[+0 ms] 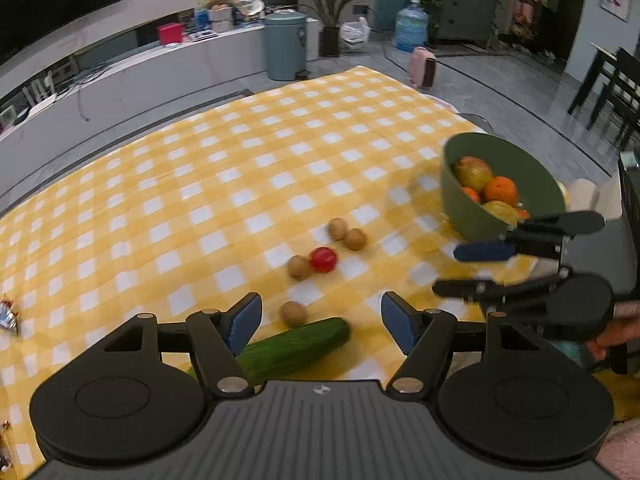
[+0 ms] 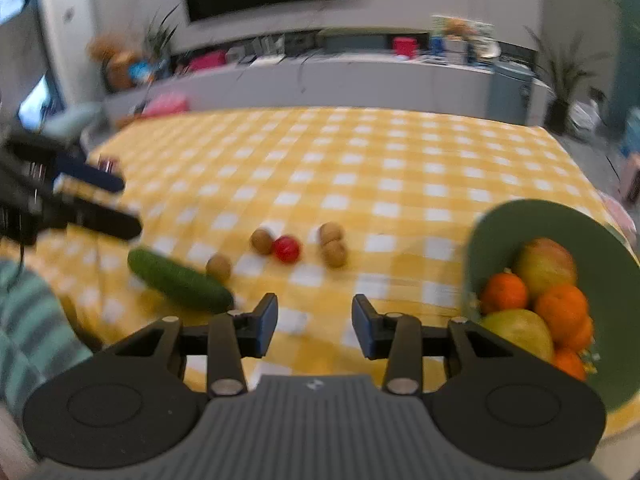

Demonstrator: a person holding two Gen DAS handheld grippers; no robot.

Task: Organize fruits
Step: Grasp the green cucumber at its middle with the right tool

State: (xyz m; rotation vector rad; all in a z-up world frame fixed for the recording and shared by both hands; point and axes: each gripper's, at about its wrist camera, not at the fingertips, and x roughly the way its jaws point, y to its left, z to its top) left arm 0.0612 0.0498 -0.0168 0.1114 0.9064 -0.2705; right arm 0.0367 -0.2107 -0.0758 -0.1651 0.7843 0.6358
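Both your left gripper (image 1: 320, 326) and right gripper (image 2: 314, 326) hang released; straddle the small brown kiwi (image 1: 293, 313) squarely, clear of the dark green cucumber (image 1: 294, 346).

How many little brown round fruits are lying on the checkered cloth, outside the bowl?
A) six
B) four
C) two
B: four brown fruits lie loose on the checkered cloth: a touching pair, one beside the red tomato, and one by the cucumber.
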